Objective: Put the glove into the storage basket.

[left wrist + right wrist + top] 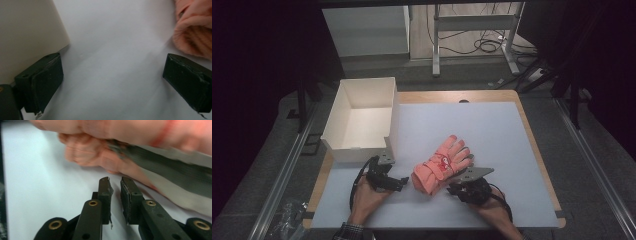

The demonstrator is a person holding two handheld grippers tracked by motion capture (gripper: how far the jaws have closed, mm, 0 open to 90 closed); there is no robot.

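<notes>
**Pink glove lies between two grippers near the front of the table**

White sheeting covers the table (pixel 492 125), with a strip of wooden edge showing along the far and right sides. Most of the far and right half of the surface is bare. A white open-topped box (pixel 362 117) stands at the far left corner, its near wall just beyond the left gripper (pixel 387 175).

The pink glove (pixel 441 164) lies near the front centre, fingers pointing far-right and cuff toward the near-left. It sits between the two tools. The left gripper rests to the left of the cuff, apart from it, its jaws spread wide over bare sheet; in the left gripper view the box wall (pixel 27 32) stands at one side and the ribbed cuff (pixel 193 37) shows at the far right, cut off by the picture edge. The right gripper (pixel 467 186) sits at the near-right side of the glove, close against it. In the right gripper view its jaws stand nearly together with a narrow gap and nothing between them, tips just short of the glove (pixel 105 152).

That view blurs the glove, and a grey strap or panel (pixel 175 170) across it is hard to identify.
</notes>
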